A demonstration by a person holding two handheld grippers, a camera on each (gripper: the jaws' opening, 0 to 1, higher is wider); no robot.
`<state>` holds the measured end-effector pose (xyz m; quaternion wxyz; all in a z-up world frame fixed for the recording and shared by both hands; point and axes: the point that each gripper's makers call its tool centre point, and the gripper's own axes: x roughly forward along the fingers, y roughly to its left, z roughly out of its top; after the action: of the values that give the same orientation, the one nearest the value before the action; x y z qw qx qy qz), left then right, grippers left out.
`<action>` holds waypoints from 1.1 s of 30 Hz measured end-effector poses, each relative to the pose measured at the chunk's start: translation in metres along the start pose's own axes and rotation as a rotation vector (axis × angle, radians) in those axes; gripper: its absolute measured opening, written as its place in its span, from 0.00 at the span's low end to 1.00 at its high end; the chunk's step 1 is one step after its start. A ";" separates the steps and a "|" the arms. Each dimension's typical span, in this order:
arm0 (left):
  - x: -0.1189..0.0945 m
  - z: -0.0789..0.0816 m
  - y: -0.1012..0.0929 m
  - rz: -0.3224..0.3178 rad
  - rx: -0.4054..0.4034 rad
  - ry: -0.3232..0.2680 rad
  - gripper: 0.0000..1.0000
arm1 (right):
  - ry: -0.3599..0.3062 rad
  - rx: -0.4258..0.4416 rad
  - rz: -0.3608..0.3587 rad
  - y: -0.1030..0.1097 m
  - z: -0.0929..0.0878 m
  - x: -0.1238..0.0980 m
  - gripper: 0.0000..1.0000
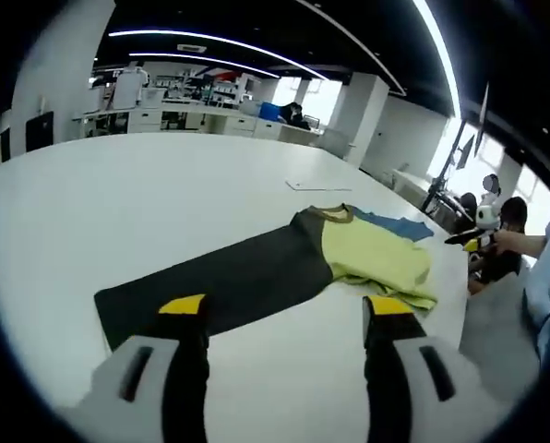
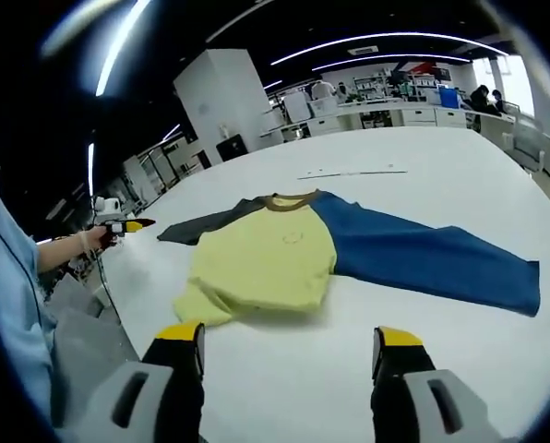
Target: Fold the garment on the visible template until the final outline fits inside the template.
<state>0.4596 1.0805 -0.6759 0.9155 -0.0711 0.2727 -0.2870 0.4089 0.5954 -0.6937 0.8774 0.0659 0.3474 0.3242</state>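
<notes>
A long-sleeved shirt lies flat on the white table (image 1: 118,203). Its yellow body (image 1: 376,254) (image 2: 266,258) has the hem folded up, with a brown collar (image 2: 289,201). The dark grey sleeve (image 1: 229,277) (image 2: 201,224) stretches toward my left gripper (image 1: 284,309), which hovers open just short of the cuff. The blue sleeve (image 2: 423,254) (image 1: 395,224) spreads out to the other side. My right gripper (image 2: 289,337) hangs open above bare table in front of the folded hem. A thin pale flat sheet (image 1: 316,186) (image 2: 349,173) lies beyond the collar.
A person's hand holds the other gripper at the table edge (image 1: 478,242) (image 2: 118,226). A light blue sleeve (image 2: 12,277) is close by. Desks, shelves and equipment (image 1: 164,101) line the back of the room; seated people (image 1: 510,221) are off the table's end.
</notes>
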 end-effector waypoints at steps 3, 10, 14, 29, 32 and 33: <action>0.003 0.001 -0.023 -0.042 0.034 0.018 0.64 | -0.007 -0.005 0.002 0.001 0.000 -0.004 0.74; 0.012 0.006 -0.062 -0.113 0.083 0.016 0.63 | -0.018 -0.005 0.002 0.003 -0.002 -0.011 0.73; 0.019 0.001 -0.089 -0.174 0.122 0.039 0.64 | -0.004 -0.014 0.002 0.007 -0.009 -0.010 0.73; 0.048 -0.023 -0.156 -0.297 0.190 0.077 0.64 | 0.021 -0.047 0.032 0.026 -0.018 0.000 0.72; 0.048 -0.024 -0.160 -0.295 0.174 0.064 0.63 | 0.026 -0.065 0.038 0.030 -0.017 0.002 0.71; 0.048 -0.024 -0.162 -0.296 0.168 0.059 0.63 | 0.023 -0.083 0.043 0.033 -0.015 0.003 0.70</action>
<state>0.4006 0.9208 -0.6717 0.8576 -0.0252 0.2612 -0.4423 0.3835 0.6212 -0.6960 0.8682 0.0332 0.3423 0.3576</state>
